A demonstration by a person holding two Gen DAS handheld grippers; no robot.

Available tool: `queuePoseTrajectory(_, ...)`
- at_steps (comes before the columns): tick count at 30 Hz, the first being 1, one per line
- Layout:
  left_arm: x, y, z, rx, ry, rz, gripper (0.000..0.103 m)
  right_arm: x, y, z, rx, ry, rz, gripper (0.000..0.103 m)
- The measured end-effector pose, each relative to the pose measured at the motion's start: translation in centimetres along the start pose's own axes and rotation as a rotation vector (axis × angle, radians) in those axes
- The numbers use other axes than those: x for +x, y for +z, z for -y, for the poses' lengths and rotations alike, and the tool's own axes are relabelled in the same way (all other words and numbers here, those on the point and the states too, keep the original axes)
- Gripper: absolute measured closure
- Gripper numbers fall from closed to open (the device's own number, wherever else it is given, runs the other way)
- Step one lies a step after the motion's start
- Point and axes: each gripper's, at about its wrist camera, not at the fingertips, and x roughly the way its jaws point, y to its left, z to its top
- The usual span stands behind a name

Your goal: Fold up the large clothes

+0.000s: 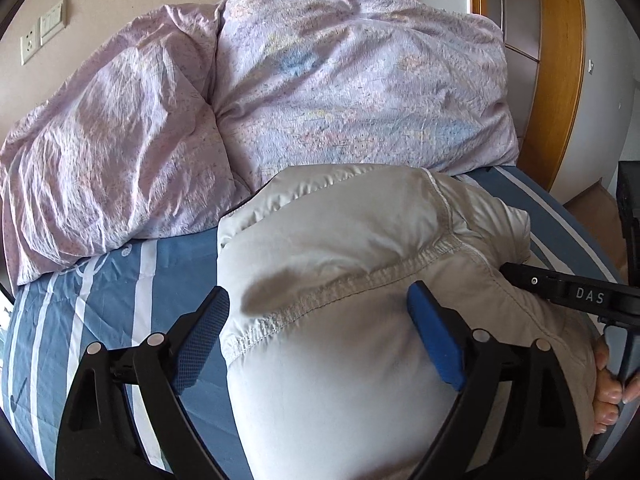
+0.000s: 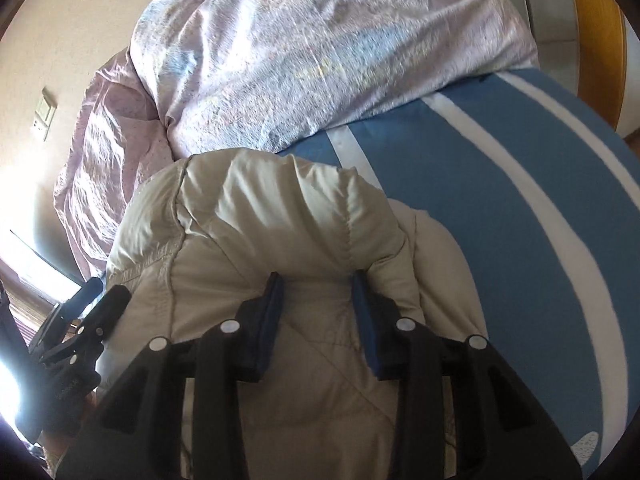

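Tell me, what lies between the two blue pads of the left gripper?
Only the beige jacket: its stitched seam runs across the open left gripper, as the left wrist view shows.

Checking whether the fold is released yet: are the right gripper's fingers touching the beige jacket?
Touching. In the right wrist view the right gripper stands part open, and the beige jacket bulges up between both fingertips.

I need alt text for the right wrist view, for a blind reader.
The right gripper with blue pads is open over a puffy beige padded jacket lying on a blue bedsheet with white stripes. A crumpled lilac duvet is heaped behind.
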Motion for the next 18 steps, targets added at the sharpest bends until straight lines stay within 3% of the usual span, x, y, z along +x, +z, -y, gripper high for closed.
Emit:
queuePoseTrajectory(6,1.2,-0.3,-0.3,-0.015,-0.02,-0.046,0.008,0.1,-0.1,0.0,0.011,0.007,0.002,0.067)
queuePoseTrajectory(18,2.6,-0.4,-0.3,-0.018,0.019,-0.099,0.002,0.0,0.1,0.4,0.04,0.031,-0.006,0.067)
